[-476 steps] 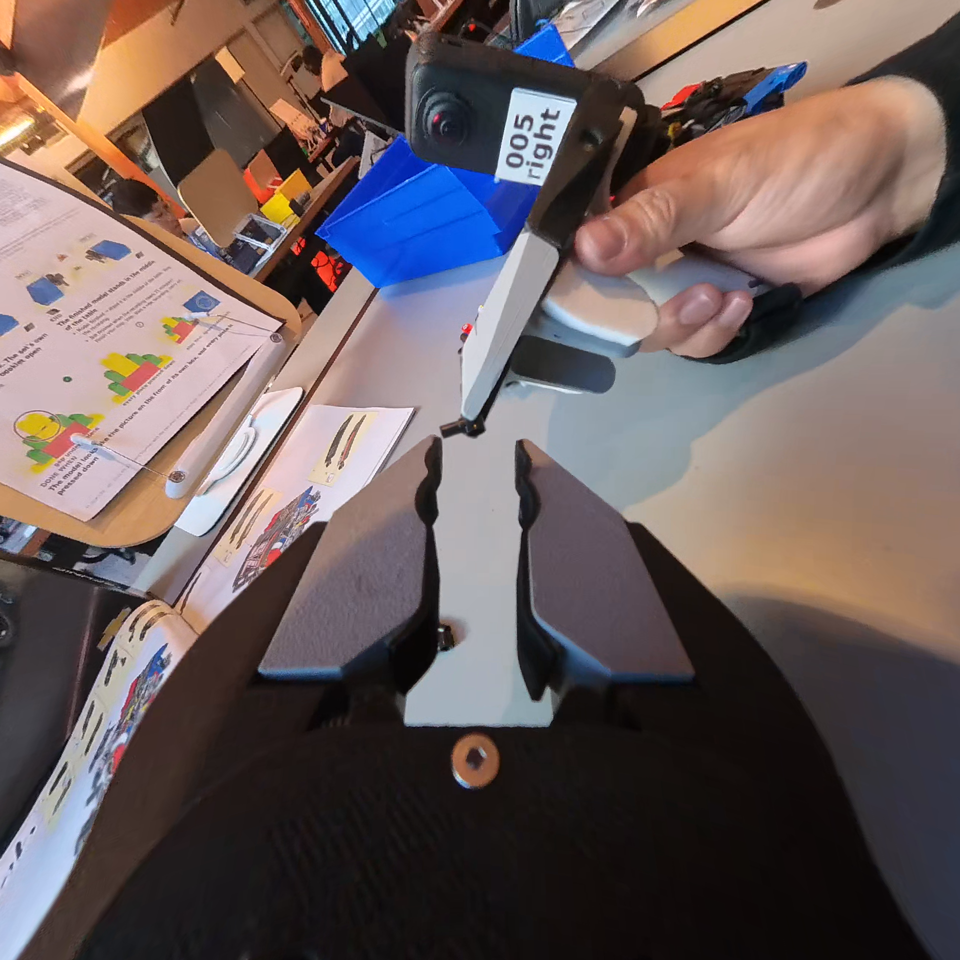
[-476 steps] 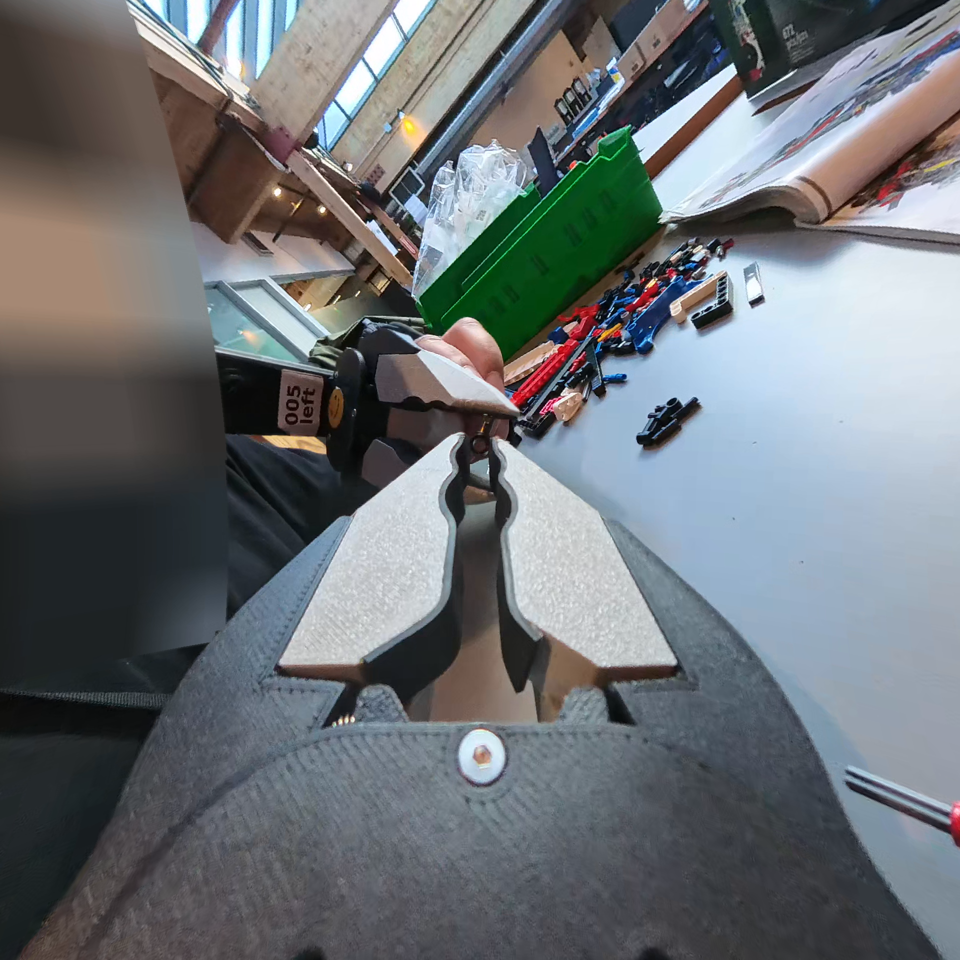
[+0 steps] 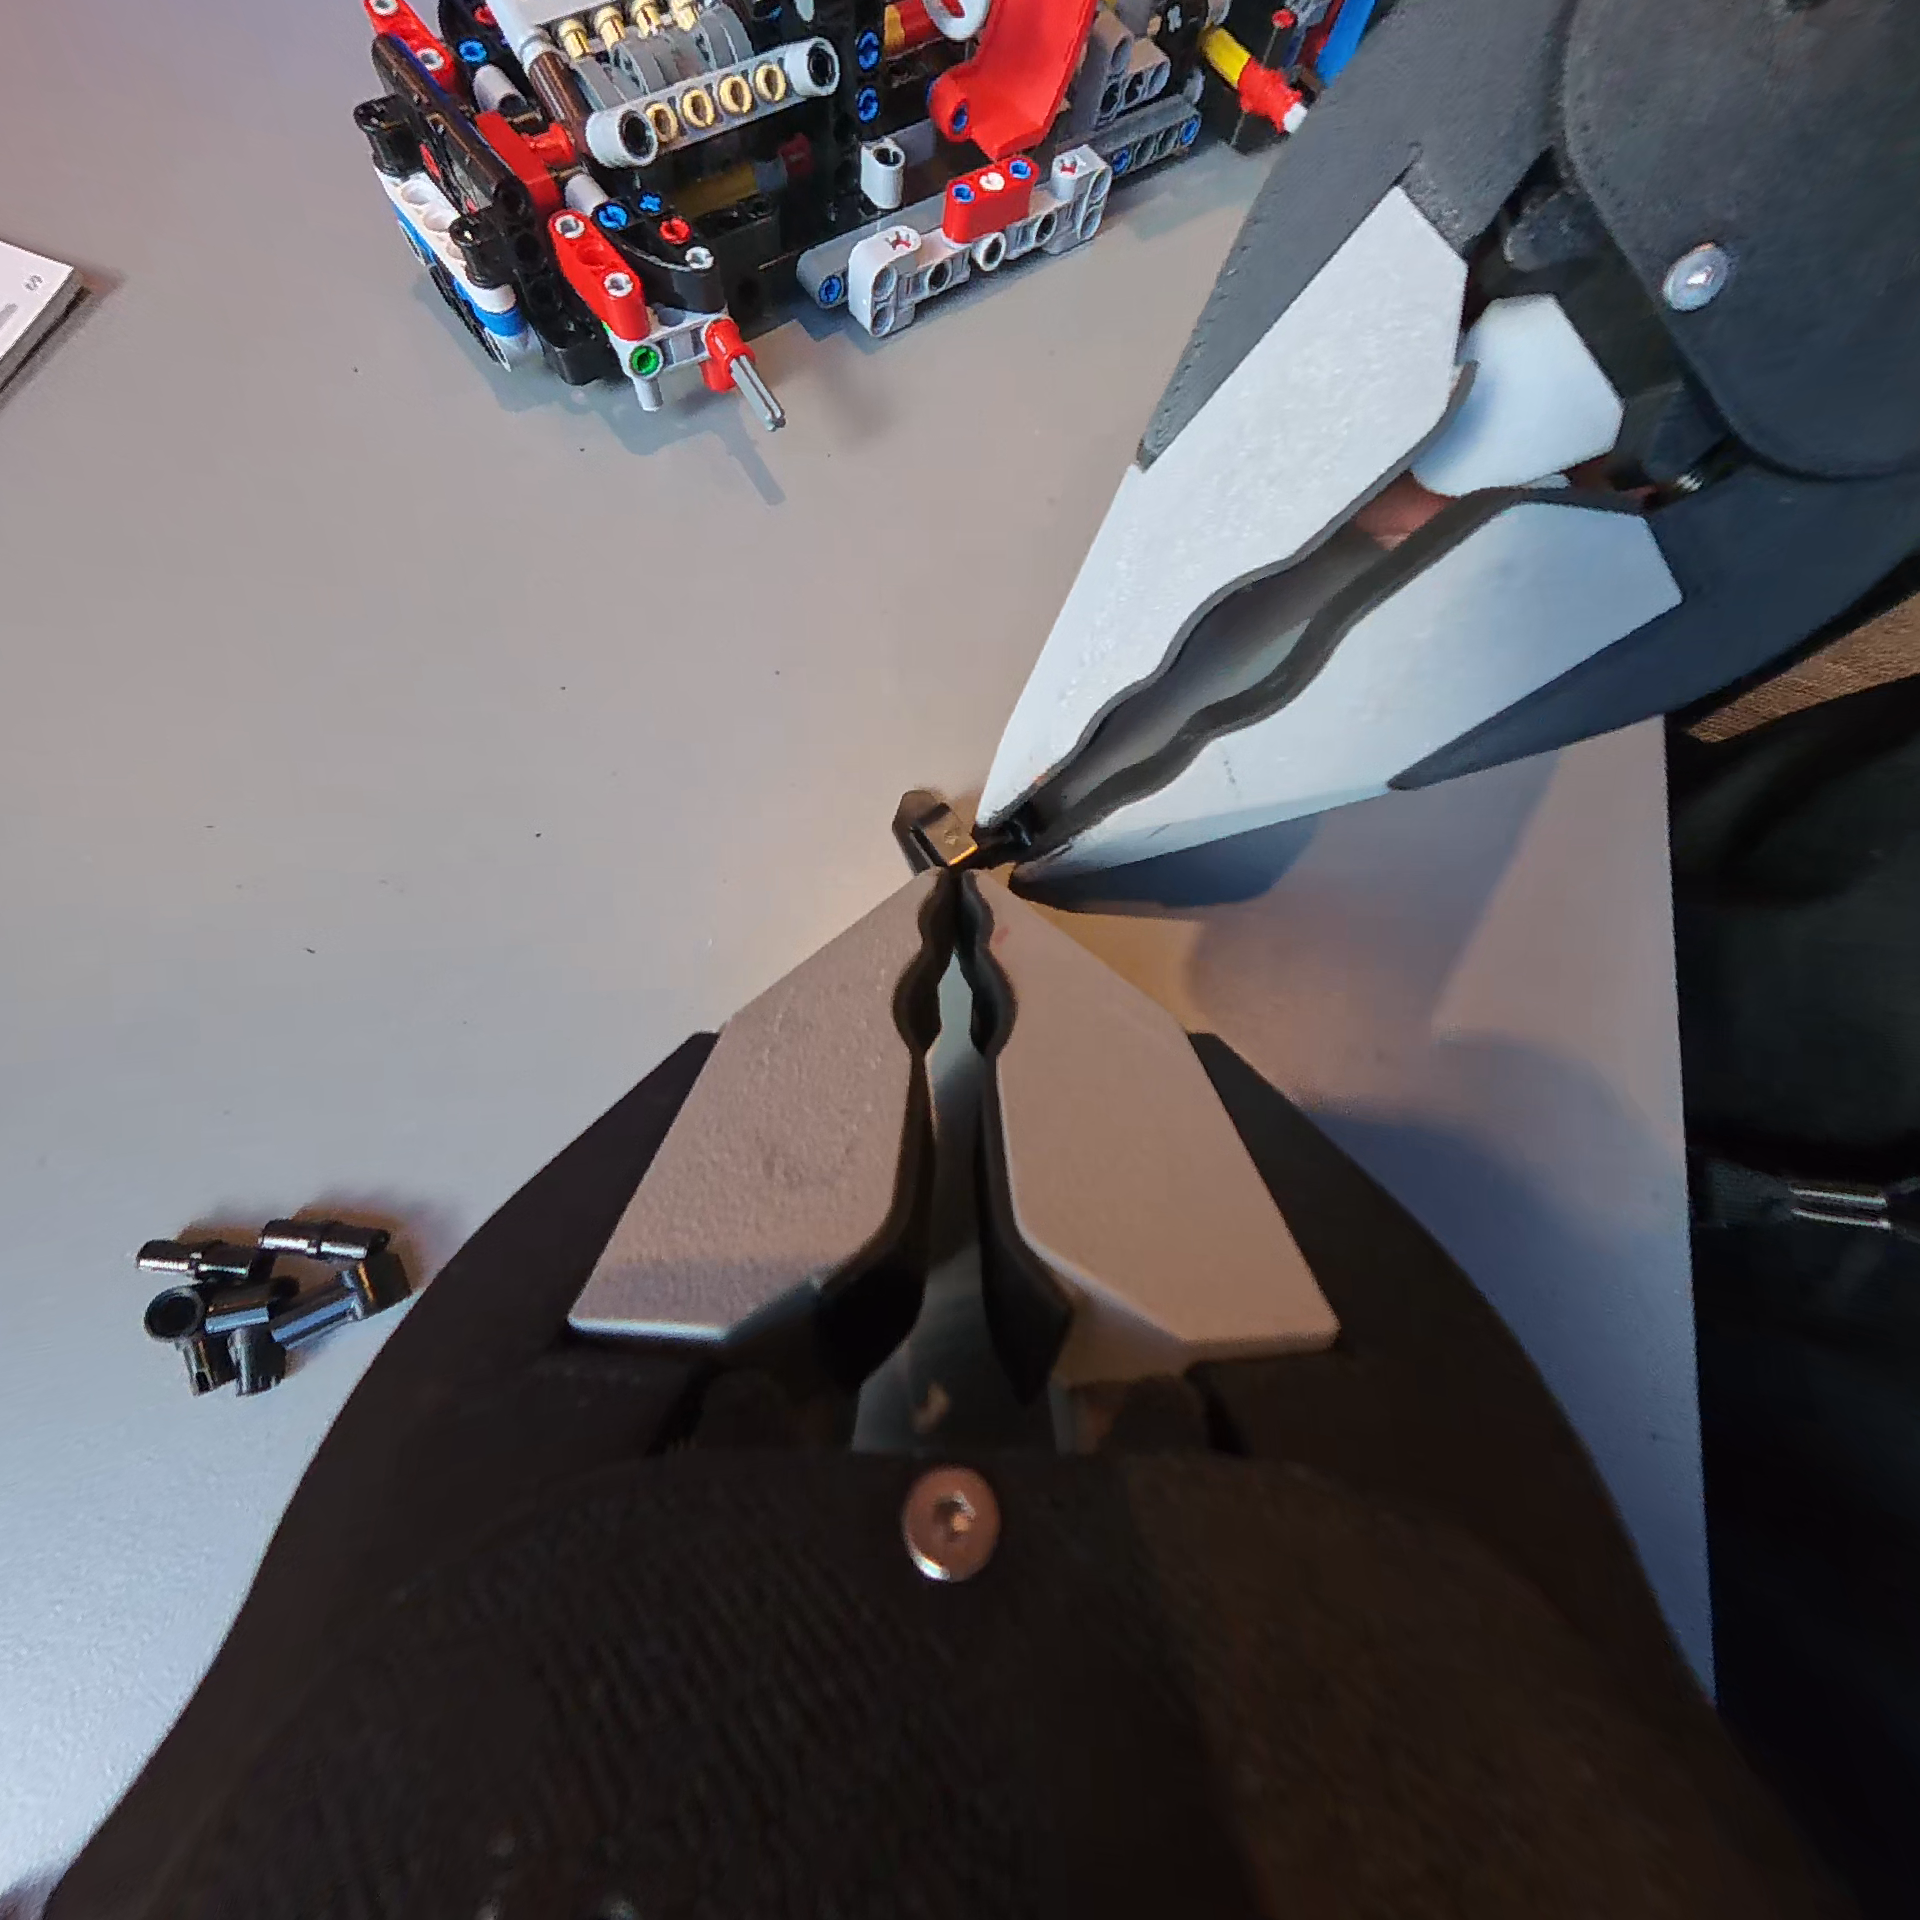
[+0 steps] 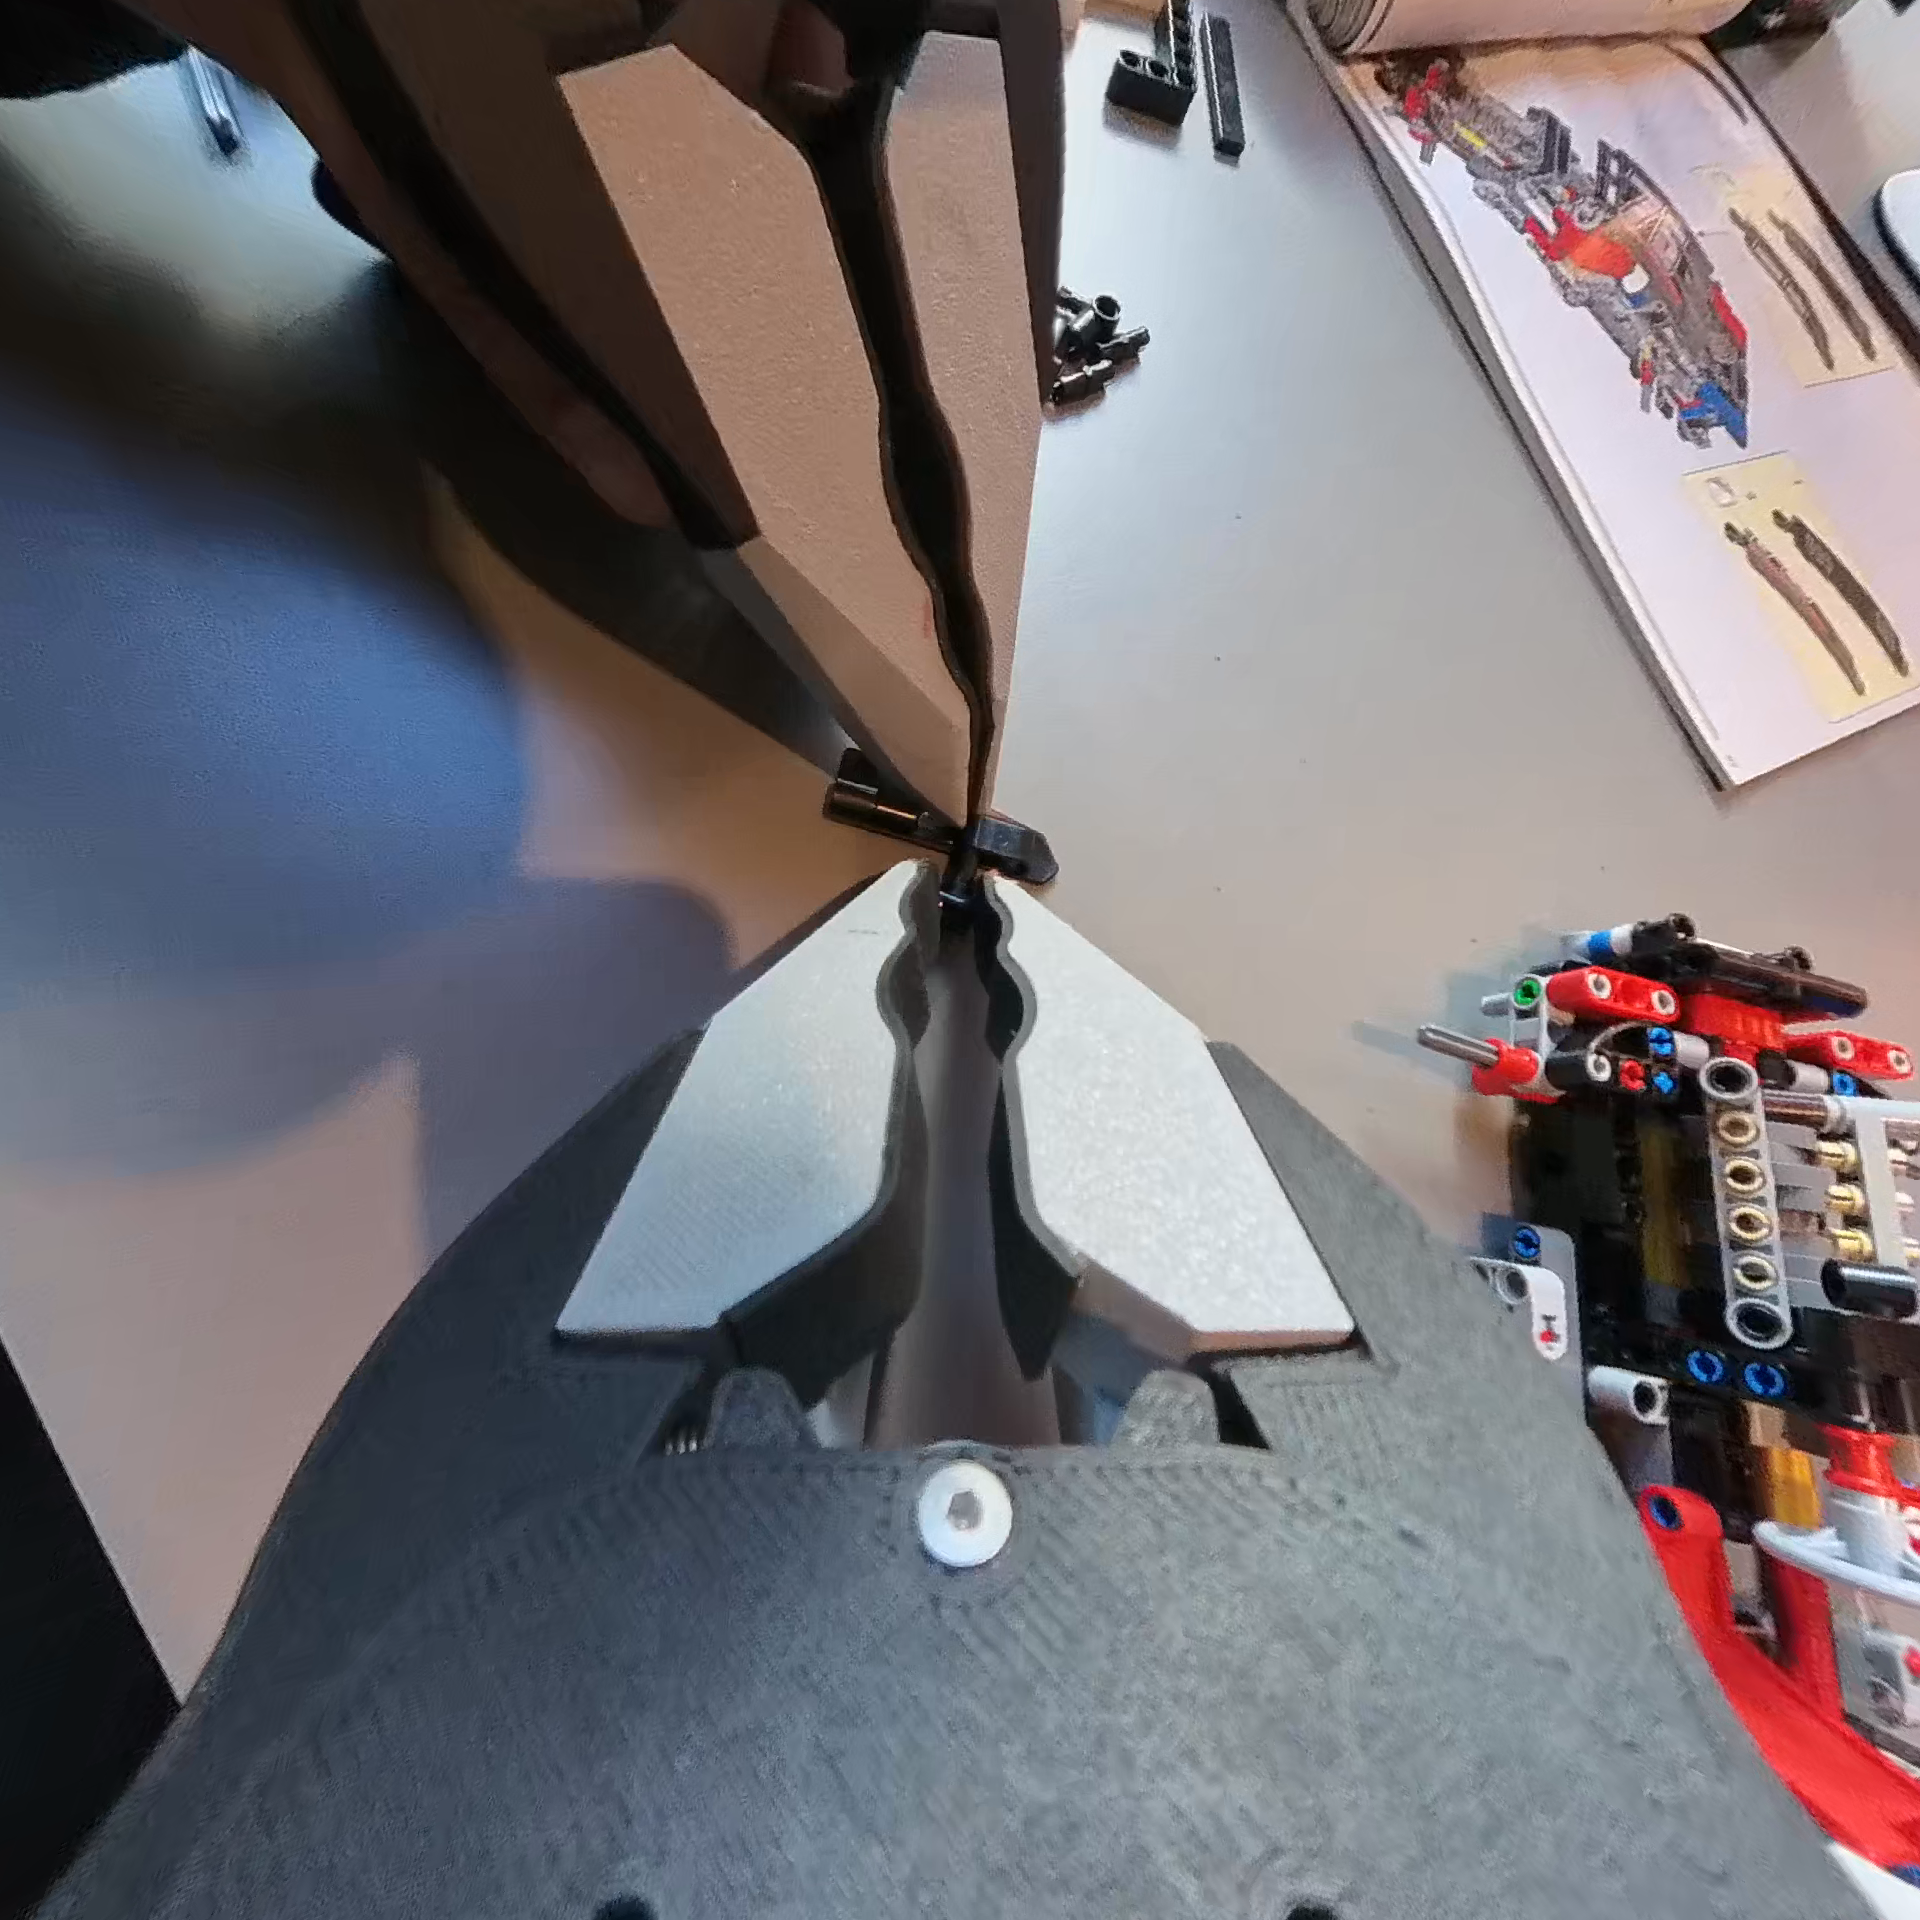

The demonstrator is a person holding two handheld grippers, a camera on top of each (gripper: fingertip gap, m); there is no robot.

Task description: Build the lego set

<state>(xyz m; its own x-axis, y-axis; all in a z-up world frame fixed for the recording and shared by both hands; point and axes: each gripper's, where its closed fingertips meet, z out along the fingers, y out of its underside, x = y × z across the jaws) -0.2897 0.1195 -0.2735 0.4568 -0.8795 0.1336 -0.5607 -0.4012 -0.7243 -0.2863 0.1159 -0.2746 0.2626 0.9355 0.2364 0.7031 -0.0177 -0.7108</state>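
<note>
A small black connector piece (image 3: 935, 831) is clamped at the meeting tips of both grippers, above the grey counter (image 3: 520, 727). The left gripper (image 3: 954, 883) and the right gripper (image 4: 958, 894) are each closed on it. Beyond the piece, the partly built model (image 3: 727, 177) is seen; loose black pins (image 3: 260, 1304) lie to its near left.

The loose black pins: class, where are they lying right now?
In the left wrist view the loose black pins lie heaped on the grey table, lower left, beside the left gripper.
</note>
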